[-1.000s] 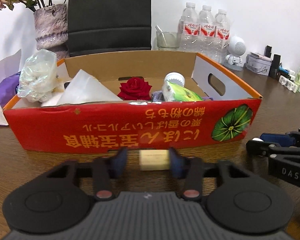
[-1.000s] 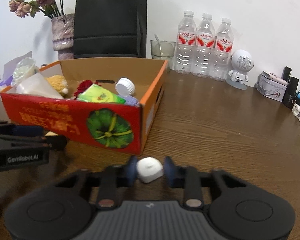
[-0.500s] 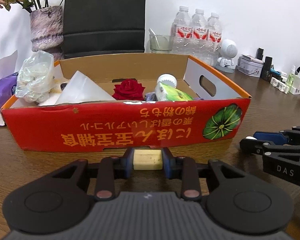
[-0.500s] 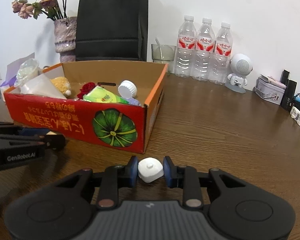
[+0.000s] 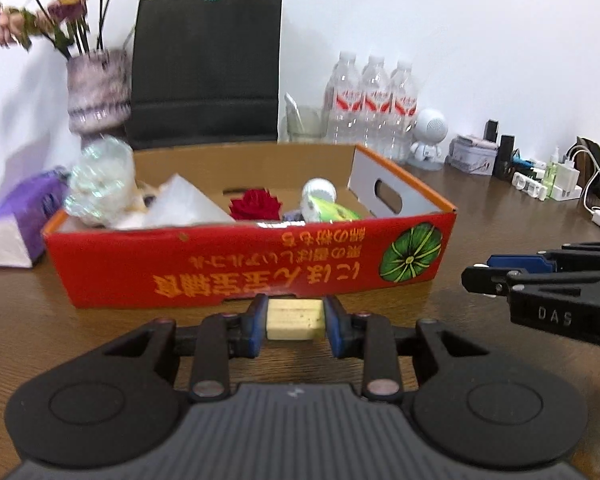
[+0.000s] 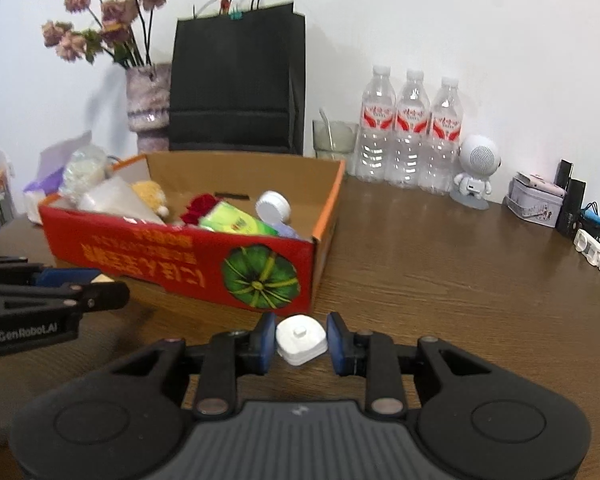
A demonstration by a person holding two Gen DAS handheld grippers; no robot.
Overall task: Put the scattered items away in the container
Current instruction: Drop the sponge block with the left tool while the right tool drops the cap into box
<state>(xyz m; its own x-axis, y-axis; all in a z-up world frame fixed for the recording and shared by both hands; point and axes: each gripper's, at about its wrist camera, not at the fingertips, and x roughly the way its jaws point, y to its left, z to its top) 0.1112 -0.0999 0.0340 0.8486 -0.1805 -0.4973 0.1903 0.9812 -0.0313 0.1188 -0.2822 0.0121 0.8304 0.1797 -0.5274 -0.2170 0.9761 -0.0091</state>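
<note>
My left gripper is shut on a pale yellow block, held just above the wooden table in front of the red cardboard box. In the right wrist view my right gripper is shut on a small white square cap, near the box's front right corner. The box holds a red rose, a green packet, a white lid, clear plastic bags and a yellow plush. Each gripper shows at the edge of the other's view: the right gripper and the left gripper.
Behind the box stand a black paper bag, a vase of dried flowers, a glass, three water bottles and a white robot figure. A tin and chargers line the far right. A purple tissue pack lies left.
The left jaws closed onto the yellow block. Both grippers then lifted and drew back from the box with their items, so the box looks smaller and further away.
</note>
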